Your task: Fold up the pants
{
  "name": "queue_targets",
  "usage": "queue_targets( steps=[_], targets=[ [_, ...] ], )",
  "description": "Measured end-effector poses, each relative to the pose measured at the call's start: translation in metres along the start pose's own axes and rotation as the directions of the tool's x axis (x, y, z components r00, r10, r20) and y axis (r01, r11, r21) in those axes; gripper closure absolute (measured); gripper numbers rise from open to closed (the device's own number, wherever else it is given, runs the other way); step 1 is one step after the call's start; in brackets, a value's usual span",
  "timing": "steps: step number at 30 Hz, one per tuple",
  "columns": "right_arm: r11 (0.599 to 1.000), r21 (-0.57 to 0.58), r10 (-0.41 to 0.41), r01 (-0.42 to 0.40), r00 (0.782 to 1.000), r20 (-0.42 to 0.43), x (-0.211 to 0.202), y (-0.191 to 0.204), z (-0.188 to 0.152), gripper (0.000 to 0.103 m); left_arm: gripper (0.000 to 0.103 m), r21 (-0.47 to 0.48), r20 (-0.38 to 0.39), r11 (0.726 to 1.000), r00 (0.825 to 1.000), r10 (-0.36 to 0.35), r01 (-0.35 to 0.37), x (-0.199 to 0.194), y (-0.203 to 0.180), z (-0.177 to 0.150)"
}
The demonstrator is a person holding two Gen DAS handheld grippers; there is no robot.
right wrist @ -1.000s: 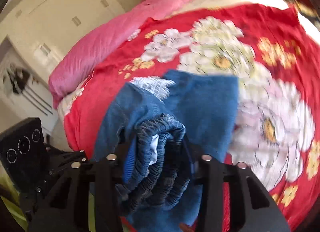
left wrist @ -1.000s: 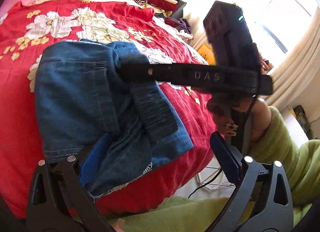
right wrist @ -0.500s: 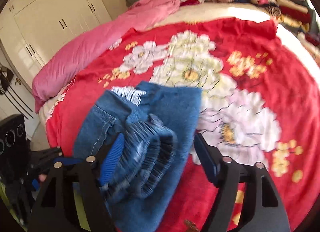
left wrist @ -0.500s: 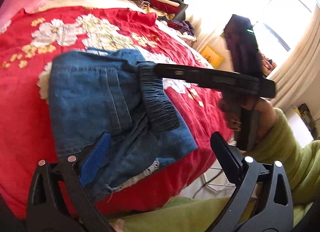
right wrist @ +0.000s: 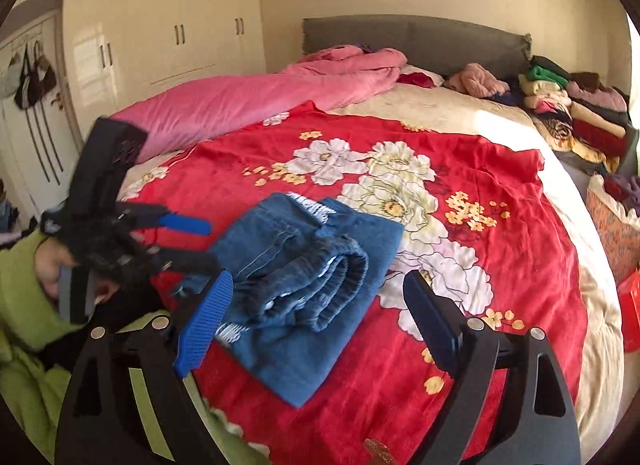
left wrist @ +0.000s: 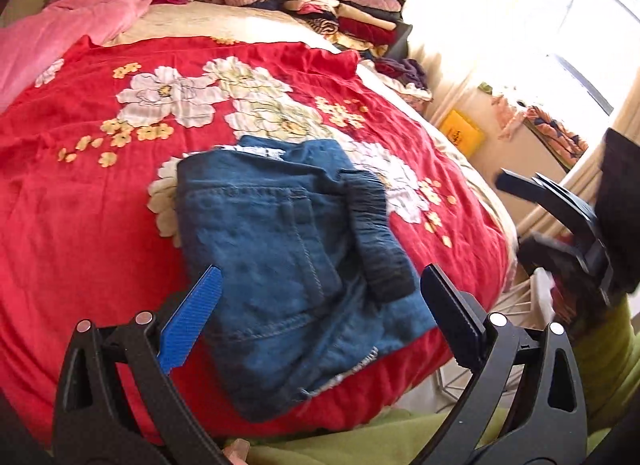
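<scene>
The blue denim pants (left wrist: 288,261) lie folded in a compact bundle on the red flowered blanket (left wrist: 80,201), the dark elastic waistband on top at its right side. They also show in the right wrist view (right wrist: 308,277). My left gripper (left wrist: 320,313) is open and empty, held just above the near edge of the bundle. My right gripper (right wrist: 316,313) is open and empty, pulled back above the bundle's near side. The right gripper shows at the right edge of the left wrist view (left wrist: 560,209), off the bed. The left gripper shows in the right wrist view (right wrist: 188,241), left of the pants.
A pink quilt (right wrist: 248,101) lies along the far left of the bed. Stacks of folded clothes (right wrist: 572,113) sit at the far right by the grey headboard (right wrist: 412,41). Wardrobes (right wrist: 160,33) stand at the left. The bed's edge is close below the pants.
My right gripper opened, let go of the waistband and drew back off the bed to the right. The pants now lie flat and folded. Both grippers have lifted back.
</scene>
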State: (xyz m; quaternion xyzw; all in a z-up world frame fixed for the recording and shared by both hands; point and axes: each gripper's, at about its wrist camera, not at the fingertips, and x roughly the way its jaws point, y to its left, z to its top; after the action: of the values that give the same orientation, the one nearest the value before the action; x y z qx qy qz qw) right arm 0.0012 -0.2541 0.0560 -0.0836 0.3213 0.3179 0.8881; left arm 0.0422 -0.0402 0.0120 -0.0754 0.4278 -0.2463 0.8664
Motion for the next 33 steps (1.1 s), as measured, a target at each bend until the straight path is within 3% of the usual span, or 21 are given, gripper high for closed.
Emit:
queue_targets(
  steps=[6, 10, 13, 17, 19, 23, 26, 27, 29, 31, 33],
  targets=[
    [0.99, -0.106, 0.088, -0.097, 0.993, -0.081, 0.017, 0.04, -0.012, 0.018, 0.012, -0.023, -0.079, 0.997, 0.995, 0.067, -0.069, 0.019, 0.021, 0.021],
    [0.981, -0.13, 0.128, -0.141, 0.987, -0.099, 0.027, 0.056, -0.01, 0.02, 0.04, -0.022, -0.114, 0.998, 0.992, 0.06, -0.063, 0.031, 0.03, 0.037],
    [0.972, -0.176, 0.133, -0.155, 0.983, -0.127, 0.038, 0.068, -0.006, 0.032, 0.051, 0.014, -0.126, 0.998, 0.99, 0.069, -0.068, 0.04, 0.03, 0.042],
    [0.946, -0.278, 0.114, -0.168, 0.973, -0.199, 0.057, 0.089, -0.007, 0.04, 0.051, 0.042, -0.144, 0.997, 0.987, 0.075, -0.069, 0.052, 0.034, 0.031],
    [0.929, -0.332, 0.088, -0.162, 0.97, -0.228, 0.069, 0.097, -0.007, 0.052, 0.051, 0.046, -0.145, 0.997, 0.987, 0.075, -0.069, 0.056, 0.036, 0.029],
    [0.889, -0.438, 0.024, -0.134, 0.969, -0.246, 0.094, 0.106, -0.009, 0.057, 0.051, 0.03, -0.141, 0.998, 0.989, 0.055, -0.051, 0.059, 0.041, 0.03],
    [0.897, -0.408, 0.045, -0.17, 0.953, -0.298, 0.114, 0.099, -0.011, 0.082, 0.051, 0.032, -0.138, 0.998, 0.989, 0.052, -0.048, 0.059, 0.042, 0.029],
    [0.899, -0.381, 0.083, -0.216, 0.938, -0.336, 0.116, 0.098, -0.013, 0.098, 0.051, 0.032, -0.139, 0.998, 0.989, 0.053, -0.049, 0.059, 0.041, 0.029],
    [0.88, -0.393, 0.118, -0.267, 0.924, -0.363, 0.102, 0.102, -0.015, 0.098, 0.051, 0.031, -0.143, 0.998, 0.988, 0.051, -0.047, 0.06, 0.042, 0.029],
    [0.872, -0.408, 0.129, -0.273, 0.929, -0.346, 0.088, 0.102, -0.017, 0.098, 0.051, 0.025, -0.146, 0.999, 0.988, 0.042, -0.038, 0.061, 0.044, 0.029],
    [0.88, -0.416, 0.071, -0.229, 0.929, -0.362, 0.091, 0.098, -0.027, 0.098, 0.051, 0.013, -0.146, 0.999, 0.989, 0.033, -0.031, 0.062, 0.046, 0.031]
  ],
)
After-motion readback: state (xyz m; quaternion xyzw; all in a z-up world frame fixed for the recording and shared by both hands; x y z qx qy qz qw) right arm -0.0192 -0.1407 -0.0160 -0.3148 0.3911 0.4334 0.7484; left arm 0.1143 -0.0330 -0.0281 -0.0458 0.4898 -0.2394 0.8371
